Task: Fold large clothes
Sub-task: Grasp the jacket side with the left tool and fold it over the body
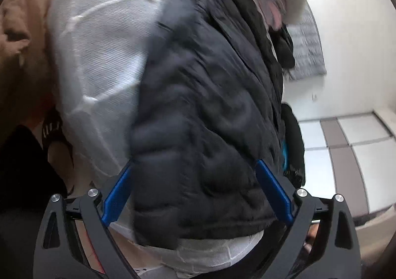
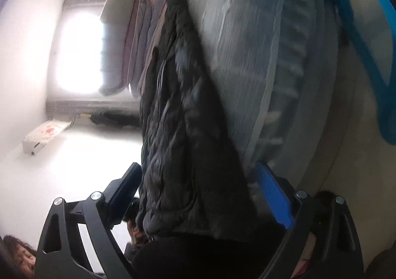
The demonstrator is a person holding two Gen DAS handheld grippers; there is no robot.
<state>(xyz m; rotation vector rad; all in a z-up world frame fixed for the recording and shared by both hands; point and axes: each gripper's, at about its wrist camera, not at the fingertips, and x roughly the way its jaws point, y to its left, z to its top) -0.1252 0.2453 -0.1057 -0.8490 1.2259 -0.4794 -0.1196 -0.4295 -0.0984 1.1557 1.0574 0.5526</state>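
Note:
A black quilted puffer jacket [image 1: 203, 105] lies on a white ribbed sheet [image 1: 99, 56] and fills the middle of the left wrist view. My left gripper [image 1: 194, 162] hovers over its near hem with the blue fingers [image 1: 116, 195] spread wide; the jacket shows between them and the pads do not press on it. The right wrist view is rolled sideways. There the same jacket [image 2: 178, 130] lies along a grey mattress [image 2: 235, 44], and my right gripper [image 2: 198, 165] stands wide open around the jacket's near end. Both views are blurred by motion.
Folded pink and grey clothes [image 2: 148, 31] are stacked past the jacket. A blue plastic frame [image 2: 366, 31] stands beside the mattress. A white box [image 2: 42, 138] lies on the pale floor under a bright window [image 2: 79, 51]. Brown cloth [image 1: 19, 31] borders the sheet.

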